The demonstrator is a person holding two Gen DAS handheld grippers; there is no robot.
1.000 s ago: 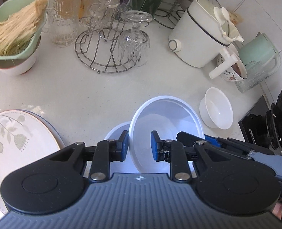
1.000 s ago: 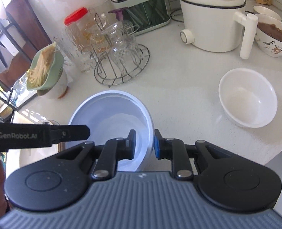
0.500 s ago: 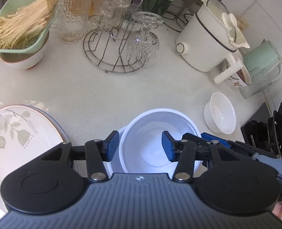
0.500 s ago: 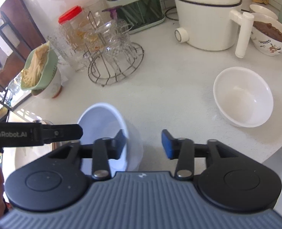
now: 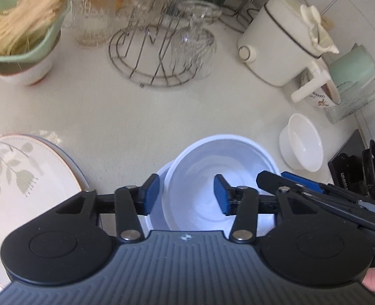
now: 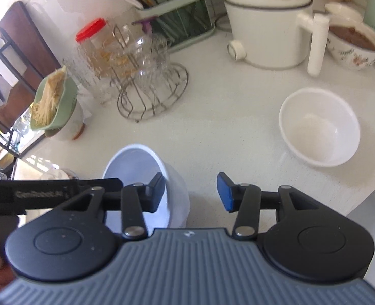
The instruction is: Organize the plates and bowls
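Blue-padded left gripper [image 5: 186, 194] and right gripper [image 6: 191, 192] gape beside bowl [image 5: 223, 175].

A second ago both our grippers pinched the rim of the blue-white bowl [image 5: 220, 178]. Now our left gripper [image 5: 186, 194] has opened wide, and our right gripper [image 6: 191, 190] has opened wide too. We let go, and the bowl now sits in another bowl [image 5: 163, 175] on the counter [image 5: 136, 117].

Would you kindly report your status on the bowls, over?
Left gripper open, right gripper open. Large white bowl nested on another, not gripped. Small white bowl loose on counter, path unobstructed.
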